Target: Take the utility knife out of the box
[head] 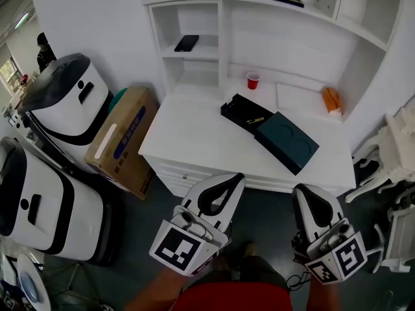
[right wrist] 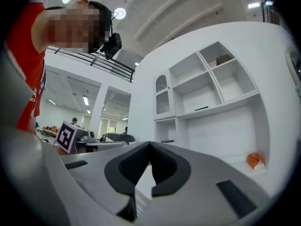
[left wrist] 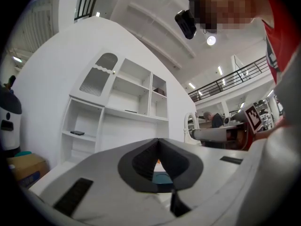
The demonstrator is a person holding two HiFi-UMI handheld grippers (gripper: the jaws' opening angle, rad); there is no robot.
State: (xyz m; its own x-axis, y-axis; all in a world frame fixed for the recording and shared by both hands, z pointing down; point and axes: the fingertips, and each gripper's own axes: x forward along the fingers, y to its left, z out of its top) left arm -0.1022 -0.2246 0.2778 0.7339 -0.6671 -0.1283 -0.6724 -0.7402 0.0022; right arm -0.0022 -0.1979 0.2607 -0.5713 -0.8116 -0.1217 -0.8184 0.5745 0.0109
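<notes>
Left gripper [head: 232, 179]: smooth white plastic shell with ribbed black rubber pads, low in the head view short of the desk. Its jaws are closed tip to tip and grip nothing (its own view [left wrist: 158, 142] shows only a teardrop gap below the tips).
Right gripper [head: 303, 190]: same white shell and black pads, beside the left one. The jaws are pressed together at the tips [right wrist: 150, 145], with nothing between them.
Brown cardboard carton [head: 126, 141]: rectangular, matte, with a blue print, leaning against the desk's left end.
White desk [head: 188, 141]: flat, glossy top with drawers under its front edge.
Dark teal rectangular lid [head: 288, 141]: thin and matte, with a faint ring pressed into it. It lies at an angle on the desk, touching the box's right side.
Open black box [head: 235, 107]: shallow, square-cornered tray at the middle of the desk.
Utility knife [head: 255, 120]: slim, with a yellow streak, lying inside the box; too small to tell more.
Red plastic cup [head: 253, 80]: tapered, upright, behind the box.
Orange rounded object [head: 331, 100]: at the desk's far right corner.
White shelf unit [head: 259, 37]: boxy compartments rising behind the desk.
Flat black slab [head: 187, 43]: on a left shelf.
</notes>
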